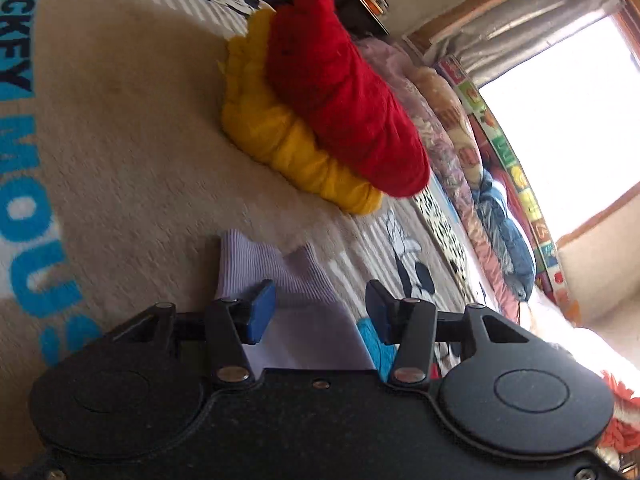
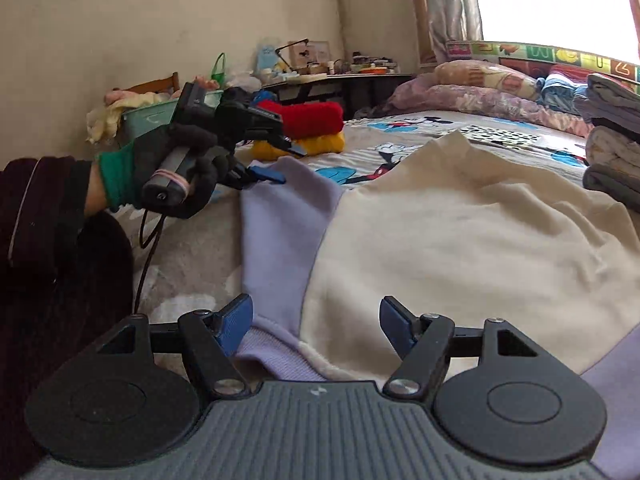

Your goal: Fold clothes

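A: Left gripper [image 1: 320, 312], jaws parted, lilac cuff [image 1: 276, 268] loose between them. Right gripper [image 2: 316, 326] released too.

B: Cream-and-lilac sweatshirt [image 2: 460, 240] spread on the bed; blanket [image 1: 120, 140] reads "MICKEY MOUS".

Bed [image 2: 192, 248] with cartoon blanket, cream-and-lilac sweatshirt [image 2: 460, 240] spread flat, red-on-yellow folded stack [image 1: 320, 112]

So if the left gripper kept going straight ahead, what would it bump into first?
Probably the lilac ribbed cuff lying just past the open left gripper; beyond it sits the red and yellow pile.
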